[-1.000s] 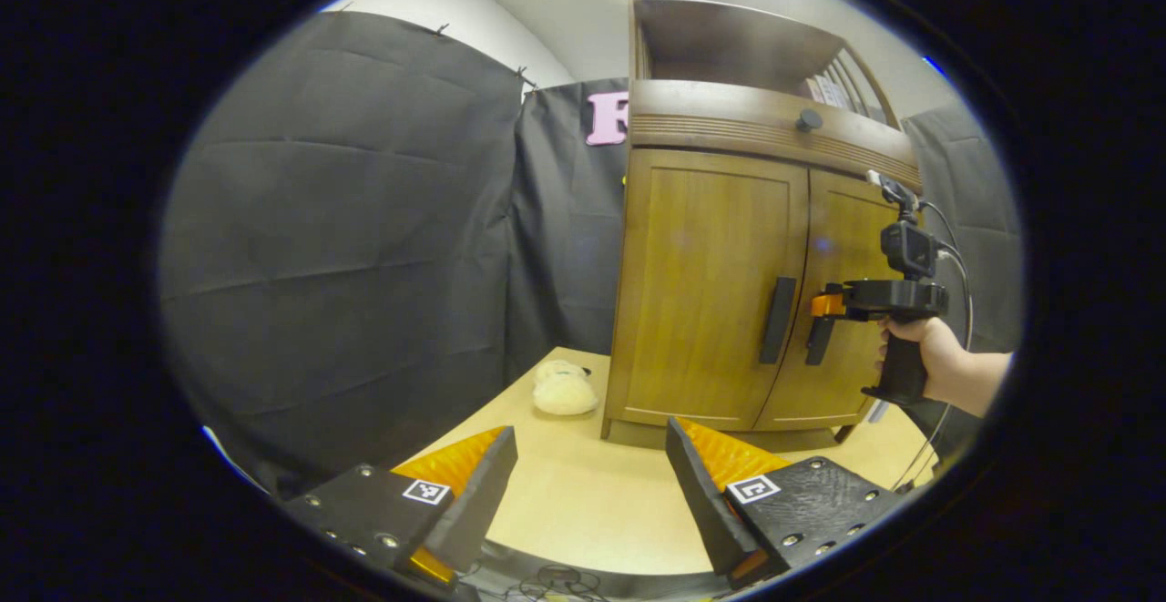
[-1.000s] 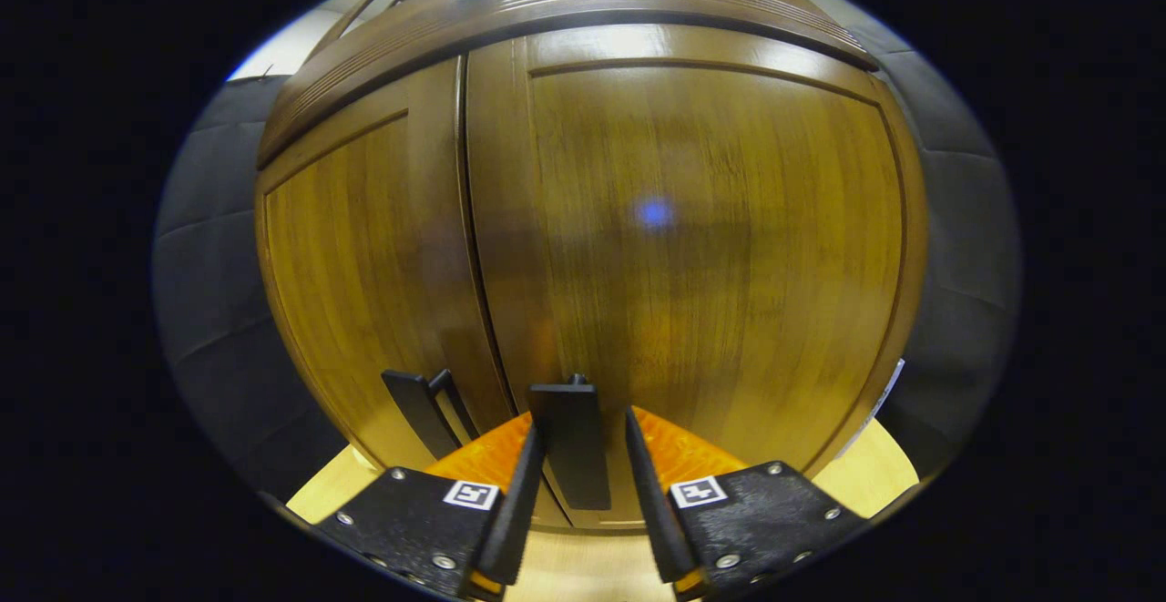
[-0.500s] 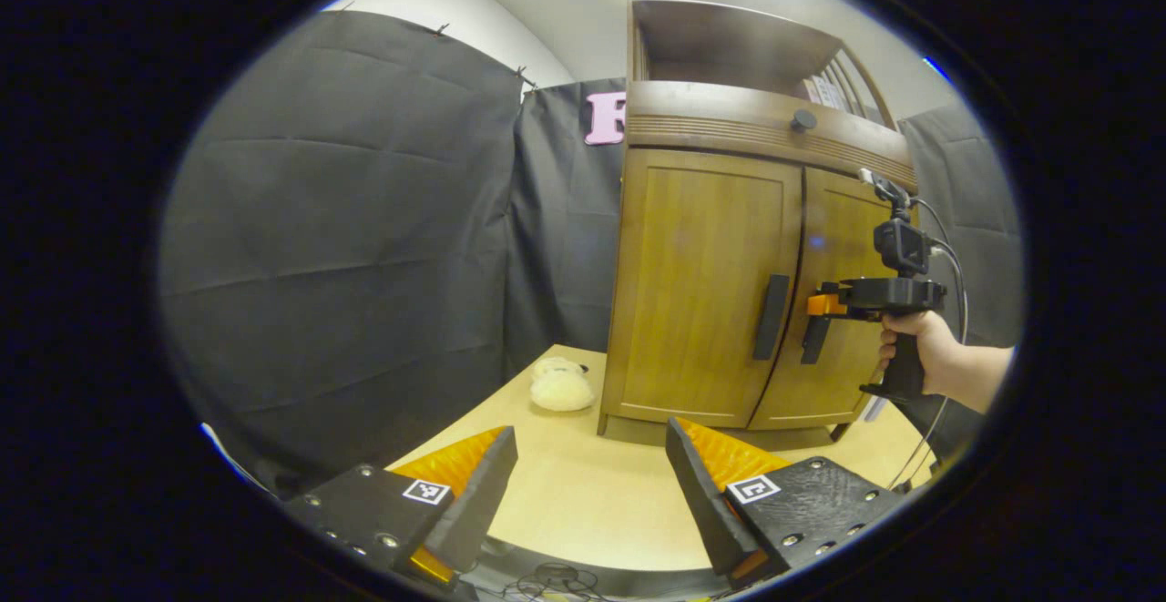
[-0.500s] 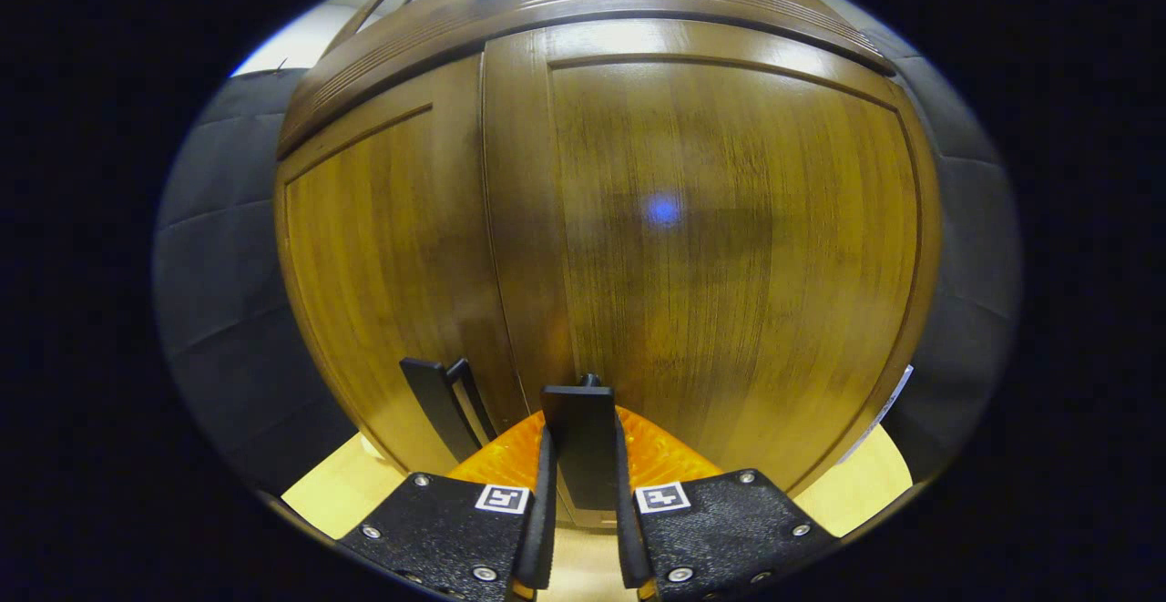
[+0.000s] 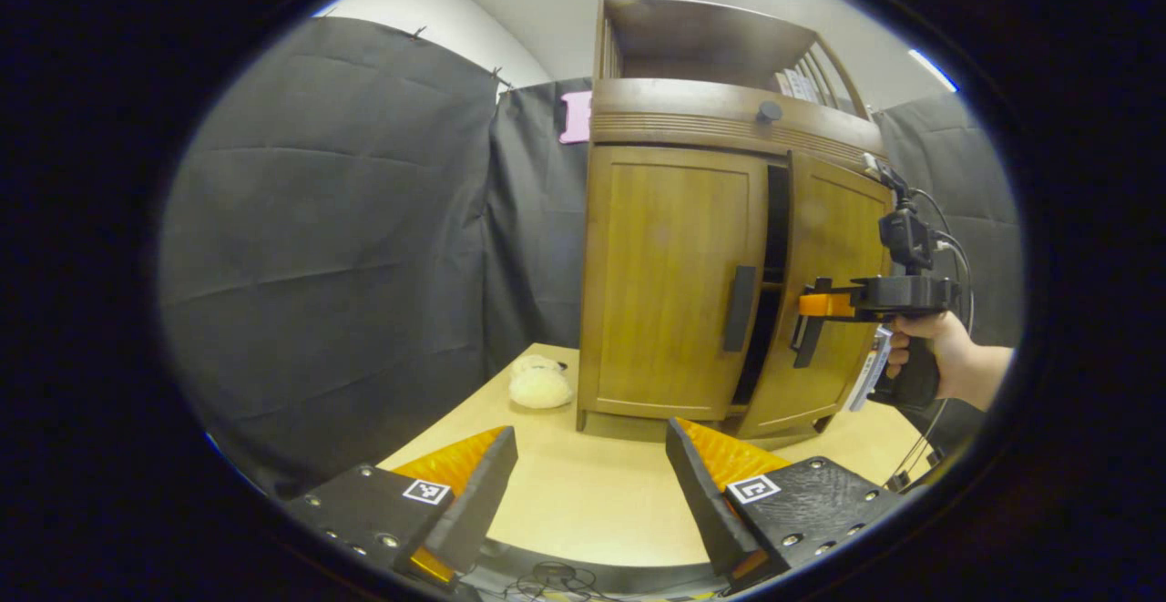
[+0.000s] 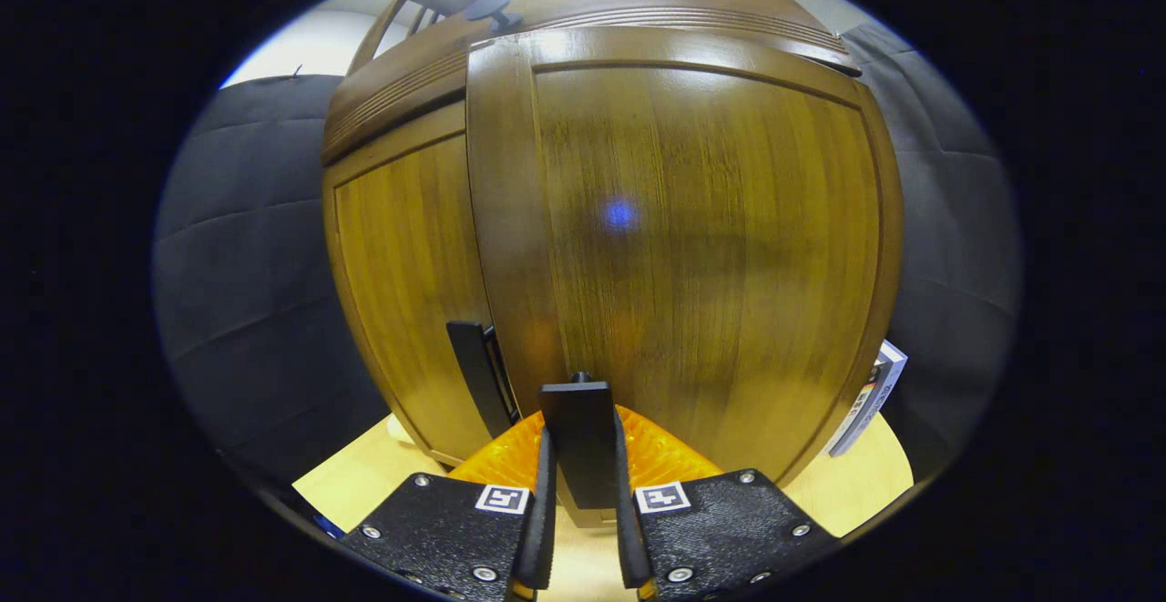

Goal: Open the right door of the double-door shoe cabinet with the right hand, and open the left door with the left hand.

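The shoe cabinet (image 5: 720, 247) stands on the table (image 5: 583, 502). Its right door (image 6: 701, 247) is swung partly out from the cabinet front, a dark gap beside the left door (image 5: 669, 279), which sits flush. The right tool (image 6: 580, 456) clamps both fingers on the right door's handle (image 6: 577, 438). The left tool (image 5: 588, 484) hangs well before the cabinet, fingers spread wide, holding nothing. A pale fluffy thing (image 5: 539, 383) lies at the cabinet's left foot.
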{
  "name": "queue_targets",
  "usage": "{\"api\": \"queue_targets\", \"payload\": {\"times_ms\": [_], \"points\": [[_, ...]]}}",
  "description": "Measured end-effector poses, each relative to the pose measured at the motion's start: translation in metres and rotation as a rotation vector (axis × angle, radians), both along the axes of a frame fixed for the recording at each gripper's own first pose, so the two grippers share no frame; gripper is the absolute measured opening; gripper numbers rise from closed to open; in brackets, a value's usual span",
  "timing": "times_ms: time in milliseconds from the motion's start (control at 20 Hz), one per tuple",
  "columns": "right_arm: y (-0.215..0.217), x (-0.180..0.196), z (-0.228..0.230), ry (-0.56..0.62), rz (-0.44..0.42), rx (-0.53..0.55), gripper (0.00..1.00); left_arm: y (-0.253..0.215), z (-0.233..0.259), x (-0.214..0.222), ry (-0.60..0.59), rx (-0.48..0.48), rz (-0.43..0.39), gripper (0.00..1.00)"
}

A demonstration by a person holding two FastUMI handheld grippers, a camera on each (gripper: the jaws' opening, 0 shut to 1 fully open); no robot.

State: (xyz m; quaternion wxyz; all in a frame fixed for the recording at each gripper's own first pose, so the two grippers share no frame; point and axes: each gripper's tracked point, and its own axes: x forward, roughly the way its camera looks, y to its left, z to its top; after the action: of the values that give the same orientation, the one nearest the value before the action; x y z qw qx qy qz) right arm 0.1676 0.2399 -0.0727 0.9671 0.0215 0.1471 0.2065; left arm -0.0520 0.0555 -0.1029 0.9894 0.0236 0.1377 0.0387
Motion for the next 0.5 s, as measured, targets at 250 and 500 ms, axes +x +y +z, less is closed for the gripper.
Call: {"api": "queue_targets", "payload": {"times_ms": [250, 500], "points": [[0.0004, -0.0026, 0.0000, 0.011, 0.005, 0.007, 0.29, -0.0027, -0.0017, 0.0013, 0.004, -0.008, -0.039, 0.94], [0.0014, 0.0002, 0.0009, 0.012, 0.006, 0.009, 0.29, -0.0058, -0.0021, 0.0039, 0.010, -0.012, -0.074, 0.99]]}}
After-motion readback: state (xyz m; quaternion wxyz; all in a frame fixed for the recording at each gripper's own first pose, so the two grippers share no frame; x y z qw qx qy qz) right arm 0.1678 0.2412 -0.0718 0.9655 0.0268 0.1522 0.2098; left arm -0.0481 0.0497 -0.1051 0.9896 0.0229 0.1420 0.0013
